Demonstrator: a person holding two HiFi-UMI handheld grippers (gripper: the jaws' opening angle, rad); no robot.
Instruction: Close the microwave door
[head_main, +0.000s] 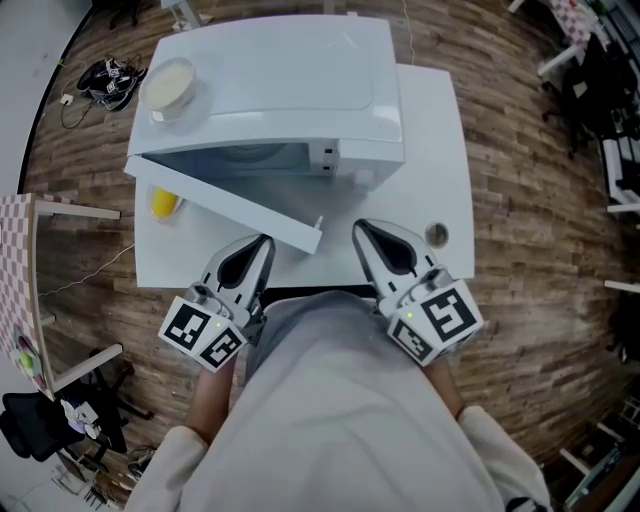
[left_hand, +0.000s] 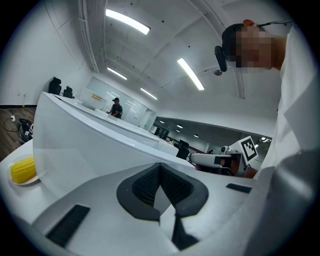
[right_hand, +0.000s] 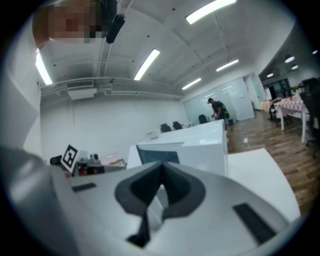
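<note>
The white microwave (head_main: 280, 90) stands on a white table (head_main: 440, 130), its door (head_main: 225, 205) swung open toward me at the left. In the head view my left gripper (head_main: 265, 241) is shut and empty, its tip just below the door's free edge. My right gripper (head_main: 358, 227) is shut too, holding nothing, right of the door's end and in front of the microwave's right corner. The left gripper view has the door (left_hand: 90, 145) close ahead of the shut gripper (left_hand: 160, 167). In the right gripper view the microwave (right_hand: 190, 150) rises beyond the shut gripper (right_hand: 161, 177).
A pale bowl (head_main: 170, 85) rests on top of the microwave. A yellow corn cob (head_main: 163, 203) lies on the table under the open door, and the corn cob (left_hand: 22, 170) shows on a small plate. A small round thing (head_main: 436, 235) sits near the table's front right. Wooden floor surrounds the table.
</note>
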